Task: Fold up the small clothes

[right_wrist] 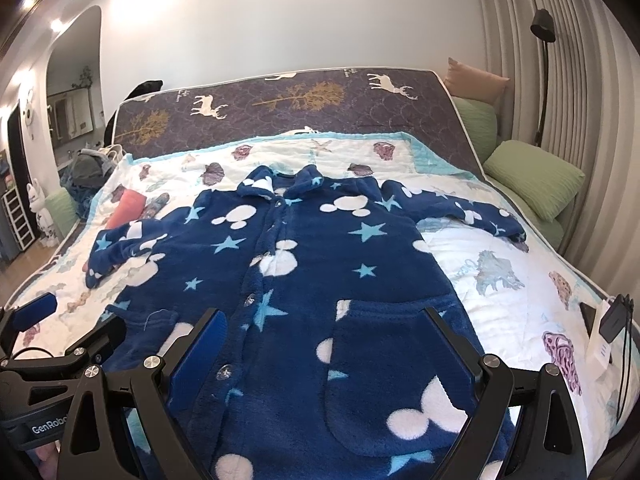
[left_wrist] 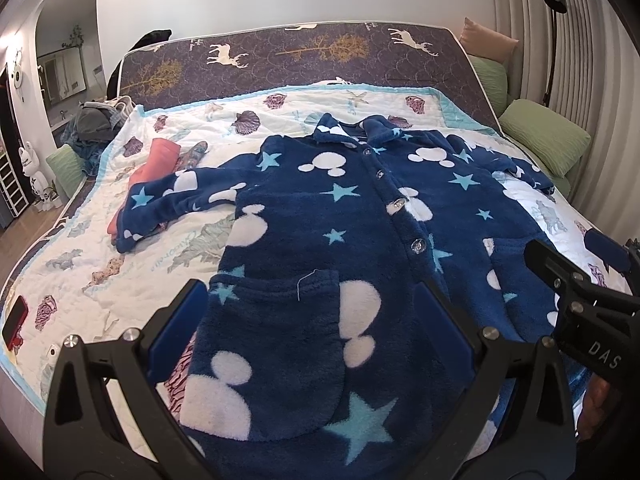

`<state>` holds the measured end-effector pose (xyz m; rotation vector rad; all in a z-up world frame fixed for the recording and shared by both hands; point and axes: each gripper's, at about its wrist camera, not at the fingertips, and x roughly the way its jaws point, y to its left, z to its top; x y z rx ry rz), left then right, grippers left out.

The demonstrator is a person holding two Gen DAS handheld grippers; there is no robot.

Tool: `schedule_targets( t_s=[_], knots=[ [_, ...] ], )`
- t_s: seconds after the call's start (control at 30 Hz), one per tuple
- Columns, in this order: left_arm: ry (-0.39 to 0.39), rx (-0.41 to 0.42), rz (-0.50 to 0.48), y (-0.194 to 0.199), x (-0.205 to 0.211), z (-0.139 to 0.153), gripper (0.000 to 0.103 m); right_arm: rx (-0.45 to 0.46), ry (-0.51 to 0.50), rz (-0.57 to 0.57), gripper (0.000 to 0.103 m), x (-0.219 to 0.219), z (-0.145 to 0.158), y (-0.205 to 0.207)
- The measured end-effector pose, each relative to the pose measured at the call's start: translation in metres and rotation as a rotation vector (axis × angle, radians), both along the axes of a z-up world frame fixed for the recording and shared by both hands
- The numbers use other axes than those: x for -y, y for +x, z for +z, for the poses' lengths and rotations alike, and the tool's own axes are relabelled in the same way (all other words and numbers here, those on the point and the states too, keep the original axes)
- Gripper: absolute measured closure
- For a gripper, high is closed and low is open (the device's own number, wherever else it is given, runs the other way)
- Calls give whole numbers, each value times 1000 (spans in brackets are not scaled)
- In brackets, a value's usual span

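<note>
**Fleece pajama top laid out flat, both grippers parked at the hem**

So, nearest the cameras, the left gripper (left_wrist: 312,320) sits wide open over the lower hem of the pajama top (left_wrist: 360,216), its blue pads either side of one front pocket (left_wrist: 276,344), holding nothing. The right gripper (right_wrist: 324,352) is the same deal: spread wide over the other pocket (right_wrist: 396,364), nothing pinched between its pads. The two tools are side by side, each showing up at the edge of the other's view.

The top itself is navy fleece with white mouse-head shapes and light blue stars. It lies face up and buttoned along the middle of the quilt (left_wrist: 100,264), collar pointing away, both sleeves spread out to the sides.

Past the left sleeve there's a folded pink garment (left_wrist: 154,164) with a patterned piece beside it. A phone (left_wrist: 14,316) rests near the quilt's left edge. Further back is the deer-print mattress (left_wrist: 320,60), then green pillows (left_wrist: 548,136) on the right and a black floor lamp (left_wrist: 554,20) by the wall.
</note>
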<state>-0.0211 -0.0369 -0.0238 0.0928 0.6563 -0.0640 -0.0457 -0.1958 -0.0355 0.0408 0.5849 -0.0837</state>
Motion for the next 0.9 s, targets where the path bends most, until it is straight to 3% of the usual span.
schedule_targets(
  t_s=[0.9],
  knots=[
    [-4,1,-25,-3,-1,5,1,12,25,1,6,5,5,-2]
  ],
)
